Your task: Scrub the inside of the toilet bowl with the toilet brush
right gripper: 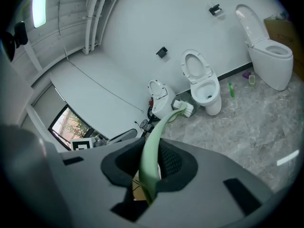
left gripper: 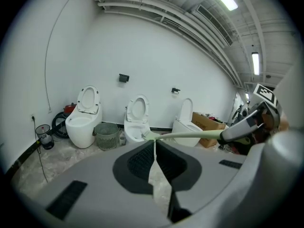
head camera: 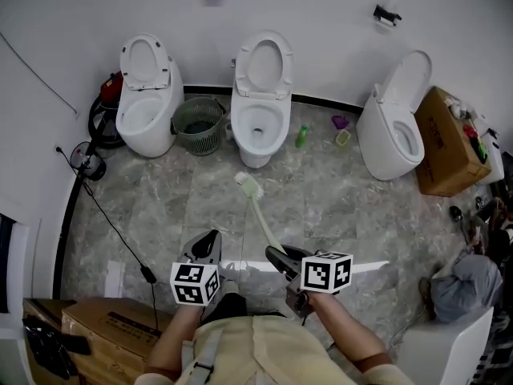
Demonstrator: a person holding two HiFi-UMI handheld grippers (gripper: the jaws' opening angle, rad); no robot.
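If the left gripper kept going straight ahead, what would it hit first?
Probably the toilet brush head, hanging just ahead of the left gripper with its fingers shut; behind it, the middle toilet. Depth is unclear.

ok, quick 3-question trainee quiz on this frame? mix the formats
1. True or false: the right gripper is clamped on the toilet brush handle.
2. The brush head is: A) inside the middle toilet bowl; B) outside the bowl, in front of that toilet; C) in the basket.
3. Fill in: the left gripper has its jaws ___, with nothing between them.
Key: 1 true; 2 B; 3 shut.
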